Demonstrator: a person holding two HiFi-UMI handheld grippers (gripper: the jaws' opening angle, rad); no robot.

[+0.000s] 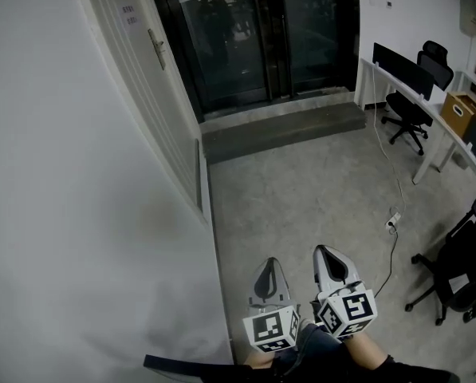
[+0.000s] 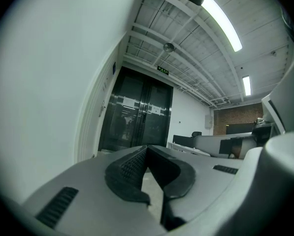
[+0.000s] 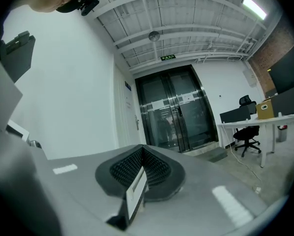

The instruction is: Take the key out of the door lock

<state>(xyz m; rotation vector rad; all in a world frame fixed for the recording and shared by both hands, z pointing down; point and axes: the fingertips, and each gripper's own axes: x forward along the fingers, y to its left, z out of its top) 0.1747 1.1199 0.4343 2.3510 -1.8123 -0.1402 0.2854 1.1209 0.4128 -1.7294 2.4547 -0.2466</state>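
At the bottom of the head view the left claw (image 1: 268, 276) and the right claw (image 1: 331, 266) hang side by side, low in front of the person and pointing forward over bare concrete floor (image 1: 301, 198). Each gripper view shows its jaws clenched, the ribbed pads meeting at the tips with nothing gripped between them. A pale strip sits at the root of the right jaws, apparently part of the gripper. Just beside the left claw runs the plain white wall (image 1: 62, 174). Further along that wall, ahead and to the left, is the white door (image 1: 142, 86) with its lever handle (image 1: 157, 50), well apart from both claws. The key is too small to make out in any view. By my judgement it sits in the lock by that handle, its shaft sticking out square from the door face toward the open floor. The left claw is the nearer one, being on the wall side. Nothing stands in the way along the wall. A power strip (image 1: 393, 223) with its cable lies off to the right. Beyond it are a white bench (image 1: 441, 122) and an office chair (image 1: 409, 110). Farthest off, a low step (image 1: 285, 130) leads up to dark glass double doors (image 1: 245, 38).
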